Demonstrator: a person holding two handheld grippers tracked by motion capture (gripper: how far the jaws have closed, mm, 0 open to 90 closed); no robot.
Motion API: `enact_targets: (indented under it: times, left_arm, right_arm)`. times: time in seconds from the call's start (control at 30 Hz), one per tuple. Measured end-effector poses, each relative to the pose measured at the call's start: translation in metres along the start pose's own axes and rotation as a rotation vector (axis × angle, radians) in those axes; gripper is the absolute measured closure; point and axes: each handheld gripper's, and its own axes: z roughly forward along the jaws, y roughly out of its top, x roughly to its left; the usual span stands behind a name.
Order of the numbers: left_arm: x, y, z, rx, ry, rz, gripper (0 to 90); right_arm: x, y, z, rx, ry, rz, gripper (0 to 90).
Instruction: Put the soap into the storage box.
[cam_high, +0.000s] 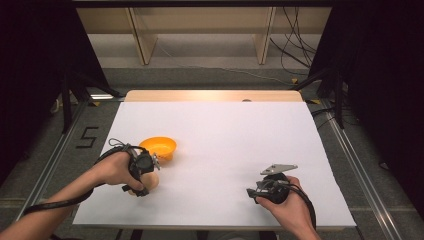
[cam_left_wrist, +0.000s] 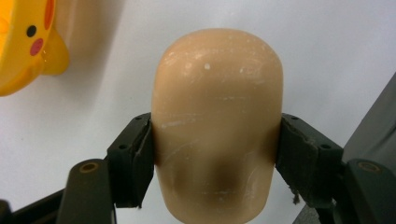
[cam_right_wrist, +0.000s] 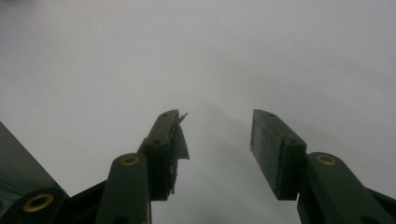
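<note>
A smooth tan egg-shaped object sits between the jaws of my left gripper, both pads pressed against its sides. From above, that tan object pokes out under my left gripper at the table's front left. An orange bowl with a duck face stands just beyond it, and its rim edges into the left gripper view. My right gripper hovers open over bare white surface, nothing between its pads; from above, my right gripper is at the front right.
A white sheet covers the table, with a strip of bare wood along the far edge. Wooden shelf legs and cables lie on the floor beyond. Metal rails run along both sides of the table.
</note>
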Motion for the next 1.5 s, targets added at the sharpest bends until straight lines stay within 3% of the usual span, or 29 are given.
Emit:
enact_targets:
  times: [0.1, 0.23, 0.43, 0.47, 0.6, 0.97, 1.0, 1.5]
  left_arm:
    - [0.002, 0.0, -0.002, 0.001, 0.0, 0.005, 32.5]
    - [0.005, -0.001, -0.004, -0.003, 0.009, 0.013, 32.5]
    - [0.009, 0.0, -0.01, -0.008, 0.021, 0.016, 32.5]
    - [0.01, 0.0, -0.011, -0.008, 0.02, 0.011, 32.5]
    - [0.013, 0.001, -0.015, -0.011, 0.028, 0.009, 32.5]
    - [0.018, 0.003, -0.021, -0.018, 0.037, 0.014, 32.5]
    - [0.018, 0.003, -0.022, -0.018, 0.037, 0.014, 32.5]
    - [0.023, 0.007, -0.028, -0.016, 0.05, 0.019, 32.5]
  right_arm:
    - [0.001, 0.0, 0.0, -0.005, 0.001, 0.011, 53.1]
    - [-0.001, 0.0, 0.0, -0.009, -0.005, -0.016, 53.2]
    - [0.002, 0.001, -0.002, -0.001, -0.008, 0.018, 53.3]
    - [0.001, 0.001, -0.001, -0.016, -0.01, -0.008, 53.3]
    - [0.0, 0.001, -0.001, -0.018, -0.009, -0.021, 53.3]
    - [0.0, 0.001, -0.002, -0.015, -0.01, -0.005, 53.3]
    - [0.002, 0.001, -0.003, -0.003, -0.01, 0.016, 53.3]
    - [0.001, 0.001, -0.002, -0.009, -0.01, 0.017, 53.2]
